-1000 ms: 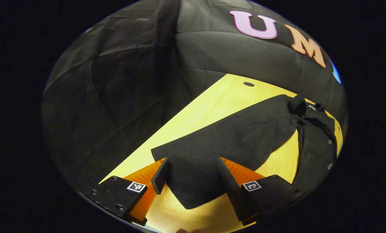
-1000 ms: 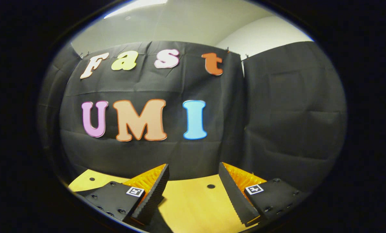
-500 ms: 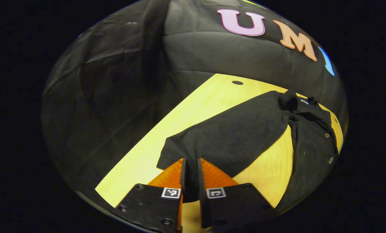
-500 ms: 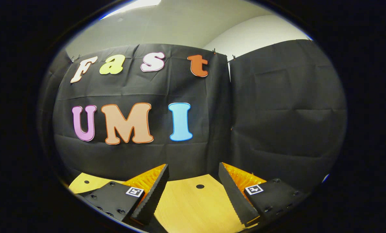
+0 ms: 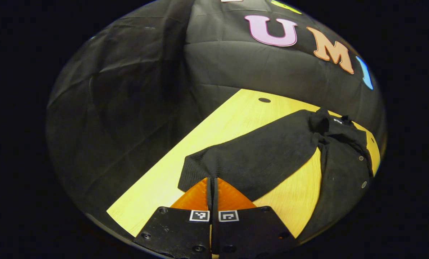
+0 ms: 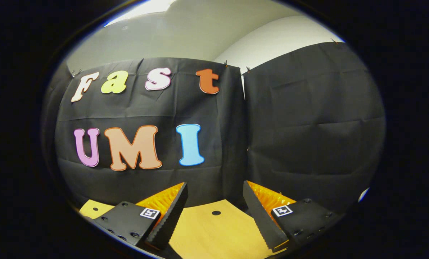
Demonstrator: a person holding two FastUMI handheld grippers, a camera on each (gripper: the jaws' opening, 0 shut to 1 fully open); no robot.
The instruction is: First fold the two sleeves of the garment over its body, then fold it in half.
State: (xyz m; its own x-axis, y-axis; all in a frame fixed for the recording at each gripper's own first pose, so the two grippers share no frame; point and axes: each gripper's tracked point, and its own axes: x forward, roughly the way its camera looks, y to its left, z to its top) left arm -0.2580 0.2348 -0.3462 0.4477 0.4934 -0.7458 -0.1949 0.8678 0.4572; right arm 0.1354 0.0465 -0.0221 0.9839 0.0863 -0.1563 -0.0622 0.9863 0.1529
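Garment sleeve (image 5: pixel 250 158): we see our left gripper (image 5: pixel 212 181) clamped on its near cuff; right gripper (image 6: pixel 214 205) gapes wide, empty, above table (image 6: pixel 214 230).

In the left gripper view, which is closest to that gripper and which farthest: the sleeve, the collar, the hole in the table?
From the left gripper:
1. Sleeve, clamped at its cuff end.
2. Collar, up on the right.
3. Table hole, at the far edge near the wall; looks slightly beyond the collar.

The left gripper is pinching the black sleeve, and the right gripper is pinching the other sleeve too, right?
Not quite. The left gripper is shut on the black sleeve, as the left gripper view shows. But the right gripper view shows the right gripper open, with nothing between its fingers, above the bare wooden table.
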